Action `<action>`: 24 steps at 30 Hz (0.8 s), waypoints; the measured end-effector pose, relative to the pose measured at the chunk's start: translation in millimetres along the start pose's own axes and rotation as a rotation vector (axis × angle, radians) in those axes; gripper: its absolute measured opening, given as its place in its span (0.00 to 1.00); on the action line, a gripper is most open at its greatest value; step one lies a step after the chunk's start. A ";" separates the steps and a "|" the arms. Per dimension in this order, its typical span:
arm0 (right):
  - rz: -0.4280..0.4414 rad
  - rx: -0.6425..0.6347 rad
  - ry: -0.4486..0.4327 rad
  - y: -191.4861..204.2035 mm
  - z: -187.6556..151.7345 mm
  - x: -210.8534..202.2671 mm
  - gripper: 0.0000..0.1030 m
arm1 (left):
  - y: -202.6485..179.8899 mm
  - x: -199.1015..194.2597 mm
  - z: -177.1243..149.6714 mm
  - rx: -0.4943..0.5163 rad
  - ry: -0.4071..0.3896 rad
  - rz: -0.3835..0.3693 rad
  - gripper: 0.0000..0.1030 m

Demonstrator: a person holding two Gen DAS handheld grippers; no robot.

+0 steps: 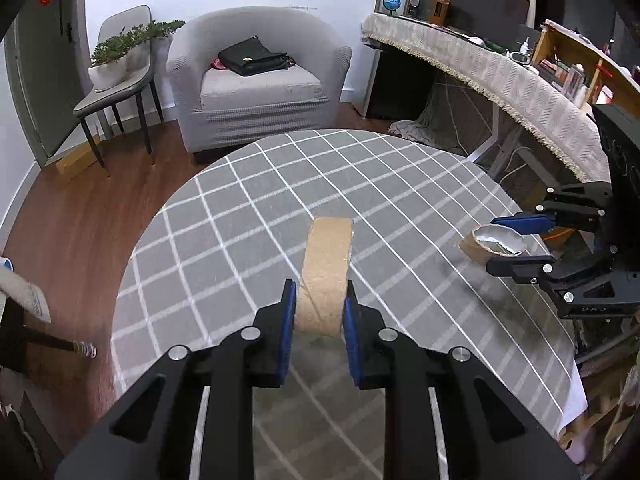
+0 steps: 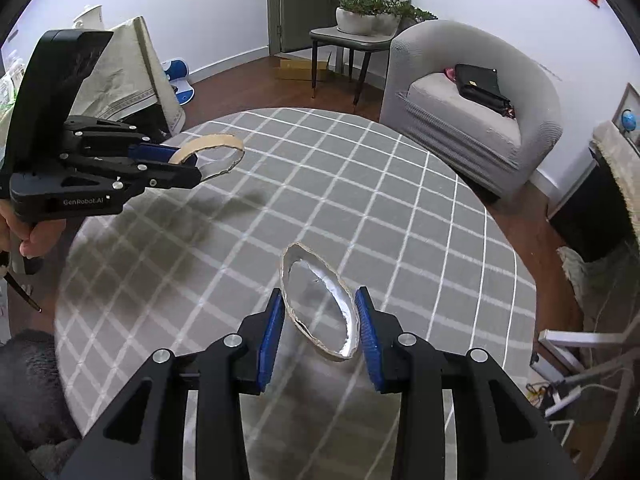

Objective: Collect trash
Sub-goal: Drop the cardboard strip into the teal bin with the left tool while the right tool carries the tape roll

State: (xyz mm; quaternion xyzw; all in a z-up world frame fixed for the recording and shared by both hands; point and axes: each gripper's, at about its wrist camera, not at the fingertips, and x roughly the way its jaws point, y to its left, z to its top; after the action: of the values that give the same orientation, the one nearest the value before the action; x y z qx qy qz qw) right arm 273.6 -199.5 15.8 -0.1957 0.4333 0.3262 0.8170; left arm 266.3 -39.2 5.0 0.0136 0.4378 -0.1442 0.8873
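Holding one piece of trash each, both grippers sit over the round counter w/ grey-and-white checked cloth (image 1: 248, 184), which serves as the landmark here. Left gripper (image 1: 318, 322) has its blue-padded fingers (image 1: 289, 312) narrowed onto a brown cardboard ring, edge-on (image 1: 326, 272); pads press both flat sides, prob. because the thin band would slip or fold if pinched any other way. Ring hangs above the counter's near half, not touching the cloth (its shadow lies apart from it).

Right gripper (image 2: 318, 334) is closed on a squashed cardboard ring w/ silvery foil lining (image 2: 320, 304), fingers squeezing it into an oval; that squeeze is likely what keeps such a flimsy loop from dropping. It's also clear of the cloth, toward the counter's right side as seen from left wrist view.

No bin or bag shows in either view, so where these go next can't be told. Rest of the counter shows no other scraps.
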 end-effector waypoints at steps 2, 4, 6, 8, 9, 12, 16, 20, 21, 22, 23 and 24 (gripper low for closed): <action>-0.008 0.002 0.008 14.9 -5.8 -9.3 0.36 | -3.9 -15.0 -13.4 -0.005 -0.004 0.001 0.24; -0.019 0.000 0.010 27.8 -11.2 -16.2 0.36 | -7.5 -26.0 -27.6 -0.009 -0.004 0.010 0.24; -0.026 0.002 0.008 42.4 -16.1 -22.0 0.36 | -9.4 -35.6 -41.0 -0.009 -0.003 0.022 0.24; -0.027 0.006 0.003 54.5 -19.2 -25.4 0.36 | -9.8 -47.1 -56.2 -0.014 -0.001 0.039 0.24; -0.024 0.004 -0.005 64.3 -21.2 -27.8 0.36 | -10.3 -54.5 -65.6 -0.016 0.000 0.049 0.24; -0.012 0.004 -0.017 84.6 -24.8 -32.2 0.36 | -9.5 -72.5 -84.5 -0.018 0.005 0.075 0.24; 0.014 -0.009 -0.038 109.5 -21.2 -33.3 0.36 | 0.2 -98.0 -103.7 -0.040 -0.005 0.108 0.24; 0.052 -0.018 -0.060 133.5 -11.1 -23.2 0.36 | 18.7 -109.7 -123.4 -0.058 -0.002 0.139 0.24; 0.063 -0.027 -0.060 142.6 -6.2 -15.4 0.36 | 27.6 -111.1 -130.4 -0.072 0.001 0.145 0.24; 0.067 -0.032 -0.059 148.4 -3.6 -11.5 0.36 | 34.8 -111.5 -136.0 -0.085 0.005 0.152 0.24; 0.074 -0.040 -0.059 154.5 0.3 -5.4 0.36 | 40.1 -112.2 -140.1 -0.094 0.008 0.156 0.24; 0.080 -0.049 -0.060 161.8 4.7 0.8 0.36 | 48.8 -112.4 -147.2 -0.104 0.011 0.159 0.24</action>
State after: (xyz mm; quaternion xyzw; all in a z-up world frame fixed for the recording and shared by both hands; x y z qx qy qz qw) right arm 163.0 -81.4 11.7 -0.1885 0.4079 0.3749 0.8109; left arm 100.9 57.1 -2.9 0.0029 0.4473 -0.0505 0.8930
